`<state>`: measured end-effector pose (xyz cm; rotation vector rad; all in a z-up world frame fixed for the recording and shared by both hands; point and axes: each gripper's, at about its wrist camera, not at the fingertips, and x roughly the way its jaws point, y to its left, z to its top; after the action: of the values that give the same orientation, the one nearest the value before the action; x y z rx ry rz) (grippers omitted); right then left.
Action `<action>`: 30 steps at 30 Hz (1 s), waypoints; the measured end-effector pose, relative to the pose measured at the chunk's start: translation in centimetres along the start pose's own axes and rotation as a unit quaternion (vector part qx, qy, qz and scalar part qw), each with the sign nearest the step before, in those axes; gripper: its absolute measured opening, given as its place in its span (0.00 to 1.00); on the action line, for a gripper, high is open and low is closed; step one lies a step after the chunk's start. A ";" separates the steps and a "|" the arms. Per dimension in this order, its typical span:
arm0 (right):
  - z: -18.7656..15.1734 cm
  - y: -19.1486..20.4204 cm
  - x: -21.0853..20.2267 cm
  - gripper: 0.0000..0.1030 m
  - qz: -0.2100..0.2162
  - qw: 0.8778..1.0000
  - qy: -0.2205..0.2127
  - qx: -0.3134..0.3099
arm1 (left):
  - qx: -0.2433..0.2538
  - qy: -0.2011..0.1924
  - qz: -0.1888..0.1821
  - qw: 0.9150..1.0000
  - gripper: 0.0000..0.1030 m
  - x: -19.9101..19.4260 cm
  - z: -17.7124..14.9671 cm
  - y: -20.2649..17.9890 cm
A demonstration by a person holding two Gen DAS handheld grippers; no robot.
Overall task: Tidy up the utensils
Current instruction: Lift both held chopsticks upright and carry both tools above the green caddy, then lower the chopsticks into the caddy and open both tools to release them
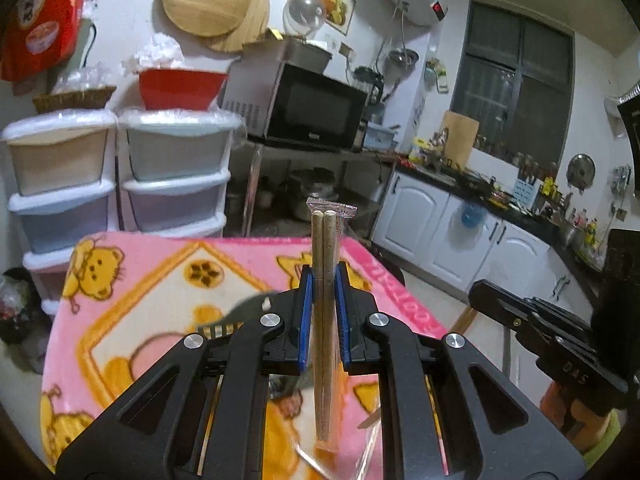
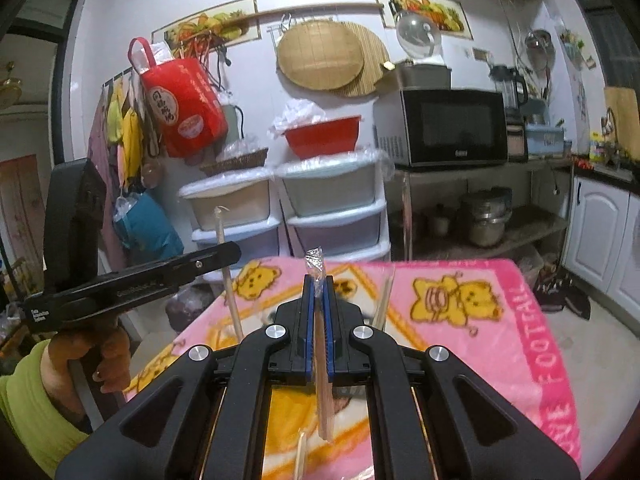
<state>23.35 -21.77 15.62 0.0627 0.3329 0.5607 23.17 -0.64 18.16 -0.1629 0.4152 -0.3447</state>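
My left gripper (image 1: 322, 276) is shut on a pair of wooden chopsticks in a clear wrapper (image 1: 326, 248), held upright above the table with the pink bear-print blanket (image 1: 160, 280). My right gripper (image 2: 319, 286) is shut on a second wrapped pair of chopsticks (image 2: 318, 270), also upright above the blanket (image 2: 460, 320). The left gripper with its chopsticks (image 2: 226, 264) shows at the left of the right wrist view. The right gripper's body (image 1: 540, 320) shows at the right of the left wrist view. More wrapped chopsticks (image 2: 384, 300) lie on the blanket past my right gripper.
A dark metal utensil (image 1: 240, 308) lies on the blanket, partly hidden behind my left gripper. Stacked plastic drawers (image 1: 172, 176) stand beyond the table. A microwave (image 1: 304, 108) sits on a metal rack. White cabinets with a cluttered counter (image 1: 460, 220) run along the right.
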 end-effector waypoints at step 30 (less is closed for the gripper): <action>4.0 -1.5 5.7 0.04 -0.031 0.997 -0.067 -0.007 | -0.011 -0.100 0.114 0.988 0.07 5.9 2.2 1.1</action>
<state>29.96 -19.89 17.51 0.0756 0.1988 0.4937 29.46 -1.55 17.79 -0.1687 0.2358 -0.0965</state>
